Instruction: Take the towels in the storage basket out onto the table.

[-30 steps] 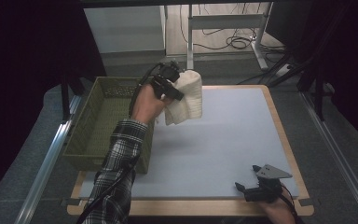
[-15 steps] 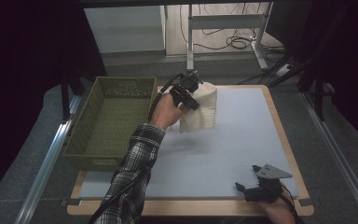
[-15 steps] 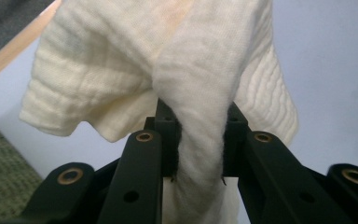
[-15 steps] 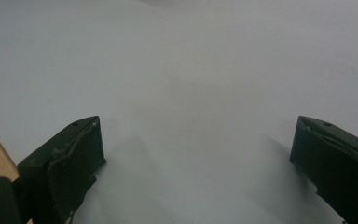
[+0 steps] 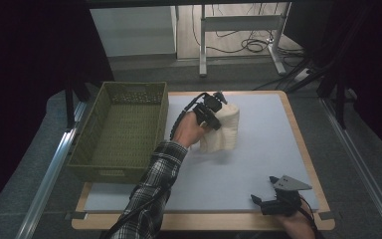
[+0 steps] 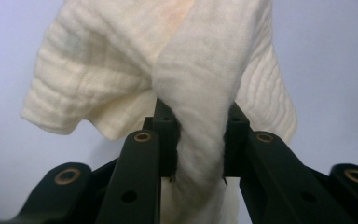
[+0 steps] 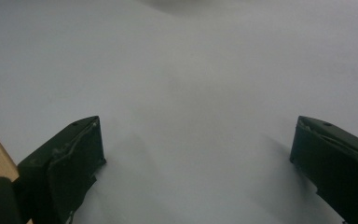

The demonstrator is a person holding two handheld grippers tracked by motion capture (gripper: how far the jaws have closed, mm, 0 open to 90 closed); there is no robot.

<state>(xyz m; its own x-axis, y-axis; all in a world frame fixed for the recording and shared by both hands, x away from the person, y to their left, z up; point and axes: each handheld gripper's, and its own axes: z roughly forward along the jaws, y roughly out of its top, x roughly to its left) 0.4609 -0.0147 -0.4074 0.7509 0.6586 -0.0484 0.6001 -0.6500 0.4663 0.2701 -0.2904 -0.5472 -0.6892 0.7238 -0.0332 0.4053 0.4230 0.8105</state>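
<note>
Centre of the high view: left gripper (image 5: 214, 107) pinching a cream towel (image 5: 223, 130), which hangs below the jaws over the pale mat (image 5: 258, 149), just right of the green basket (image 5: 122, 130). Towel: soft, ribbed weave, bunched, long axis vertical. Lower right: right gripper (image 5: 273, 199), jaws spread, well apart from the towel.

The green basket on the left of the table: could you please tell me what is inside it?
The green basket appears to hold nothing: its woven floor lies bare in the high view. The strip behind its near wall is hidden. The cream cloth hangs outside it, pinched in the left tool.
</note>
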